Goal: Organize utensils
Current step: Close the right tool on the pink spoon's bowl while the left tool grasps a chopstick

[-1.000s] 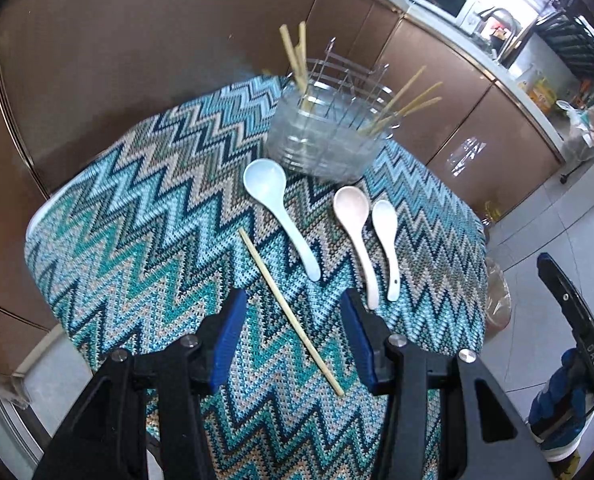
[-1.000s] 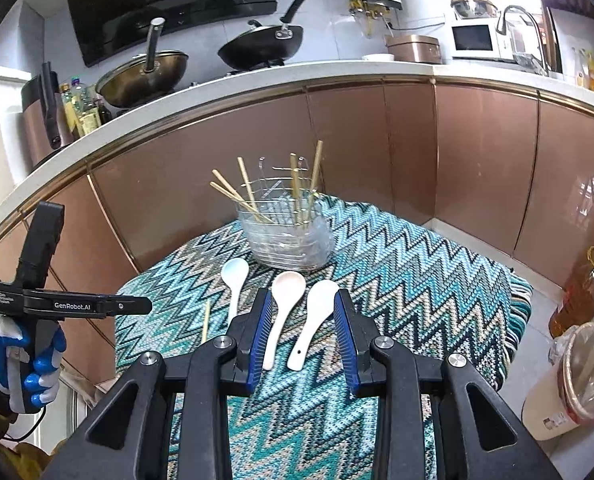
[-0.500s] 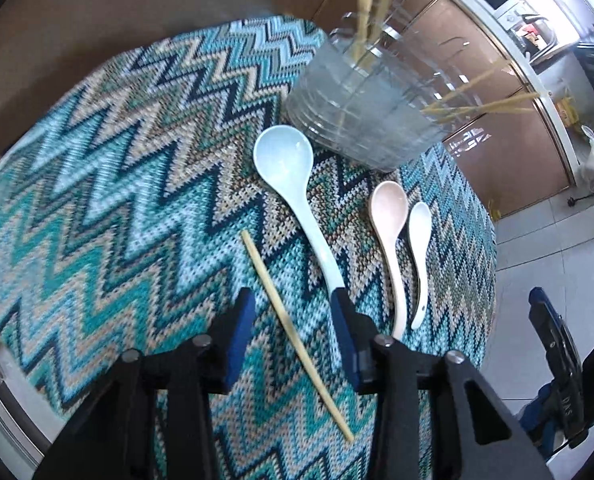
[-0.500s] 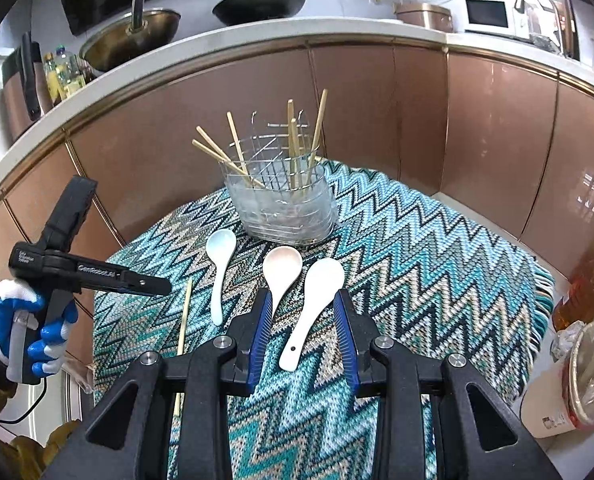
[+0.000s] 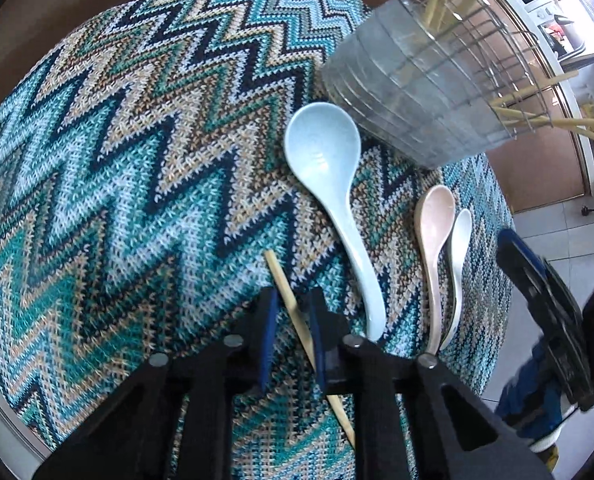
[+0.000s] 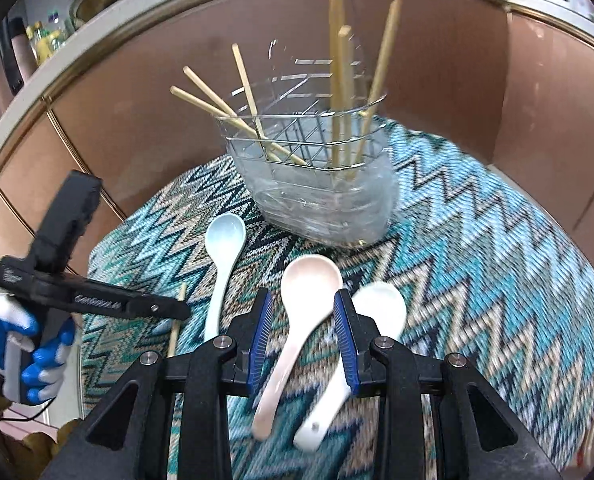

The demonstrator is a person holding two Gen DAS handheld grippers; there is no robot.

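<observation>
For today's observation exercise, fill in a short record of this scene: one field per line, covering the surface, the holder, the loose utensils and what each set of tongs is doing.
Surface: zigzag-patterned cloth
Holder: clear caddy with wire rack, chopsticks standing in it
Loose chopstick: one, lying on the cloth
Loose spoons: pale blue spoon, pink spoon, white spoon
Left tongs: low over the cloth, fingers either side of the loose chopstick, small gap visible
Right tongs: open, straddling the pink spoon's handle, no contact seen

Loose chopstick (image 5: 293, 312) lies between left gripper (image 5: 291, 334) fingers, large spoon (image 5: 329, 184) just right. Middle spoon (image 6: 297, 320) between right gripper (image 6: 303, 338) fingers; holder (image 6: 321, 196) ahead.
</observation>
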